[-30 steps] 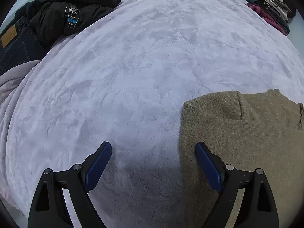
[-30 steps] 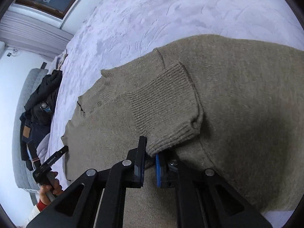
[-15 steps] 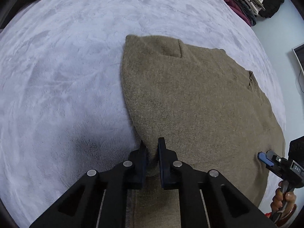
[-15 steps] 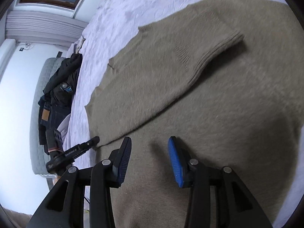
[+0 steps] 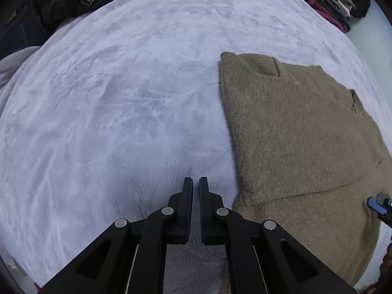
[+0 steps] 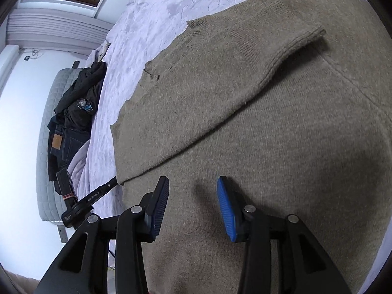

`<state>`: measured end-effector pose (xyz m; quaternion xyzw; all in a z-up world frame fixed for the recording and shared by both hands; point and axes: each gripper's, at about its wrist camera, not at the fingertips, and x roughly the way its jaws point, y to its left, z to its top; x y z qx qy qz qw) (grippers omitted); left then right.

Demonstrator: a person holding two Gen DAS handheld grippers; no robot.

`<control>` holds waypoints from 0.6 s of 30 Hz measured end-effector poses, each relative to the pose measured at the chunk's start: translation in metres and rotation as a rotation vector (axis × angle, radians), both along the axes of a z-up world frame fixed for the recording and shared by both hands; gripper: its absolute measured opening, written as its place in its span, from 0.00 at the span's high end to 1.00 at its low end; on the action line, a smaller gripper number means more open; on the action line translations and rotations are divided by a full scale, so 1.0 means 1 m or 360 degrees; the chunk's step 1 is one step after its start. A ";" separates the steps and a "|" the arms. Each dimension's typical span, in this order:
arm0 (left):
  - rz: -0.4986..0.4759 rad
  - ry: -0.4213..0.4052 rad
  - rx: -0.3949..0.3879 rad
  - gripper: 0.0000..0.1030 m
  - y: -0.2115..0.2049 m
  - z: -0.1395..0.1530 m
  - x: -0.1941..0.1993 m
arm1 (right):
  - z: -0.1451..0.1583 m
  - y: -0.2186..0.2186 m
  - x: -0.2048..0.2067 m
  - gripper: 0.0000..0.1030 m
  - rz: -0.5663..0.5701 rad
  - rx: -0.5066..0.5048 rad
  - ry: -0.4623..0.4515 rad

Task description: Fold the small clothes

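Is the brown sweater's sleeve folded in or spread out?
Folded in. The sleeve lies diagonally across the sweater body, its ribbed cuff resting on the chest instead of sticking out onto the blanket.

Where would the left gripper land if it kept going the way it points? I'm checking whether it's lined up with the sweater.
Probably on the bare blanket: the shut left gripper points steeply down beside the sweater, just off its edge.

Lilac plush bed point(image 5: 122, 122), olive sweater point(image 5: 306, 147), dark clothes point(image 5: 73, 0)
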<state>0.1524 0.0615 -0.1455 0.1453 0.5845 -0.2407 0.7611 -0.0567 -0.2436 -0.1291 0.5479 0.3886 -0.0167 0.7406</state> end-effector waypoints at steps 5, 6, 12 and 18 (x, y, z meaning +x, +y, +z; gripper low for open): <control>-0.0007 -0.0051 -0.0005 0.07 -0.016 0.015 -0.026 | 0.010 0.002 -0.004 0.50 -0.0001 -0.0030 -0.0005; -0.0004 -0.0074 -0.0032 0.00 -0.019 0.019 -0.032 | 0.012 0.003 -0.005 0.50 0.0003 -0.0044 -0.0009; -0.0112 -0.0021 0.0009 0.00 -0.039 0.028 -0.067 | 0.020 0.006 -0.018 0.44 -0.0012 -0.0084 -0.0007; -0.0345 -0.0031 0.0024 0.00 -0.081 0.031 -0.113 | 0.014 0.001 -0.044 0.39 -0.0079 -0.0100 0.0042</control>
